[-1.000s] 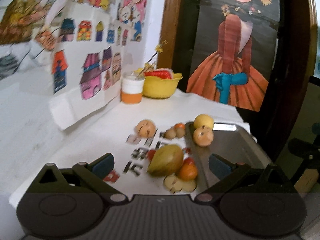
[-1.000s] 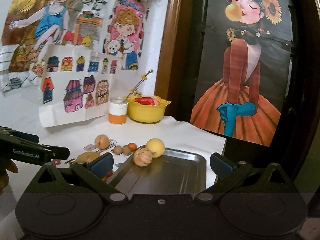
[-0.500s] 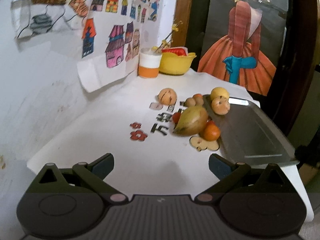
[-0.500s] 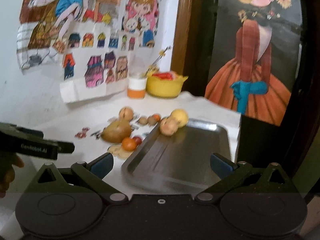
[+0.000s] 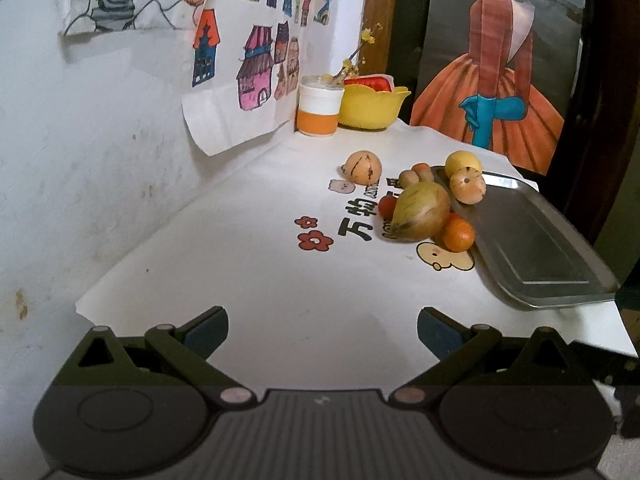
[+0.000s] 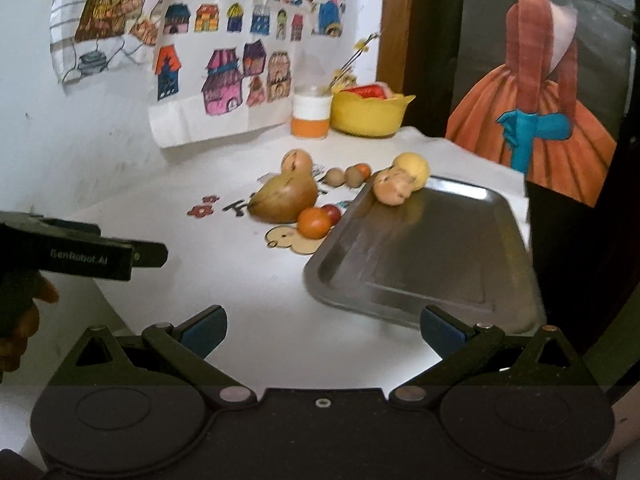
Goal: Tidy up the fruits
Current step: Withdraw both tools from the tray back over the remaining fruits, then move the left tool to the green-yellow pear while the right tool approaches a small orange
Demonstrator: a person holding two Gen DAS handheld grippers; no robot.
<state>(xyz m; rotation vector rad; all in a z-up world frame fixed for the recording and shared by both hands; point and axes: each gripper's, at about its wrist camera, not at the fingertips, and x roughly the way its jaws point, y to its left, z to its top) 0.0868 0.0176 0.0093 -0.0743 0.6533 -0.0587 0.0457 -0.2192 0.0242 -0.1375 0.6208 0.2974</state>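
White paper printed with red flowers and black characters is spread over the tabletop (image 5: pixel 248 280), on which the fruits are gathered near the far right, partly on and partly beside a metal tray (image 6: pixel 432 248). Two fruits are seen at the tray's far left corner: a yellow round fruit (image 6: pixel 412 166) and, touching it, a tan speckled fruit (image 6: pixel 390 186). Just beside the tray's left rim a large yellow-green mango (image 5: pixel 420 210) is laid on the paper, with an orange fruit (image 5: pixel 458 234) touching its near side and a small red fruit (image 5: pixel 386 205) at its left. Behind the mango two small brown fruits (image 6: pixel 344 175) and a small orange one are lined up, and a peach-coloured fruit (image 5: pixel 363 166) sits apart to the left. Further back, in the corner, a white and orange cup (image 5: pixel 320 106) is placed beside a yellow bowl (image 5: pixel 374 106) holding something red. Children's drawings of houses (image 5: pixel 248 68) are hung on the wall, and a painted figure in an orange dress (image 5: pixel 500 80) is shown on the dark panel to the right. The left claw (image 5: pixel 322 330) is held wide open and empty above the near edge of the paper, well apart from the fruits. The right claw (image 6: pixel 322 330) is likewise spread open and empty, near the tray's front edge. The left tool's body (image 6: pixel 80 254) is seen from the side in the right wrist view, gripped by a hand (image 6: pixel 20 320)
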